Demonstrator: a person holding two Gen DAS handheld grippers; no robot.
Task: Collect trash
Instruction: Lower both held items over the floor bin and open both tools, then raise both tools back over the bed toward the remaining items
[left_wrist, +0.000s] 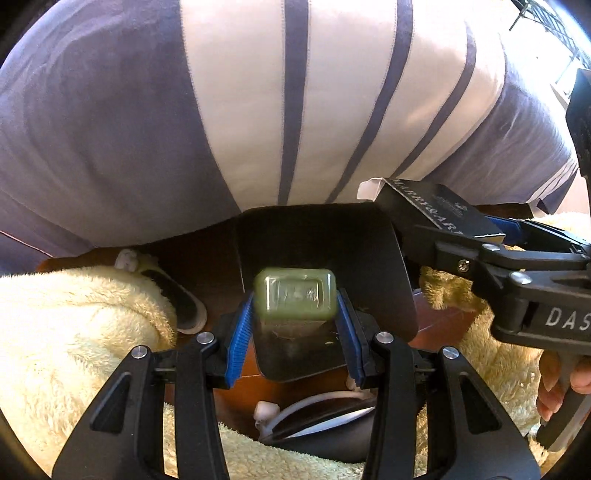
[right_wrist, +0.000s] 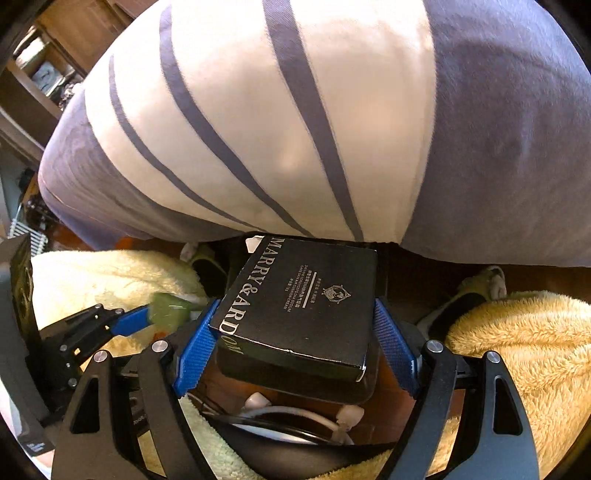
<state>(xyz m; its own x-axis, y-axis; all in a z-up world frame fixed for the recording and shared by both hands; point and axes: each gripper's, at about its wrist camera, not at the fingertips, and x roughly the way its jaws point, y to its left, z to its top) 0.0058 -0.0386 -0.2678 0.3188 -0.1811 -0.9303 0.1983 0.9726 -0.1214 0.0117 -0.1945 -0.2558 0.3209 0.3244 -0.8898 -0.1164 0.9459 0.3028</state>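
My left gripper (left_wrist: 295, 306) is shut on a small olive-green wrapped bar (left_wrist: 295, 293), held between the blue pads above a black bin (left_wrist: 332, 240). My right gripper (right_wrist: 295, 321) is shut on a black carton (right_wrist: 306, 302) printed "MARRY&ARDOW", which also shows at the right in the left wrist view (left_wrist: 439, 210). The left gripper with the green bar shows at the left in the right wrist view (right_wrist: 147, 317). Both items hang close together over the dark bin opening.
A striped purple and white bedcover (left_wrist: 258, 92) fills the upper part of both views. Fluffy cream pyjama legs (left_wrist: 74, 332) and slippers (left_wrist: 184, 299) stand on the brown wood floor (left_wrist: 243, 384) around the bin. Shelves (right_wrist: 40, 74) stand far left.
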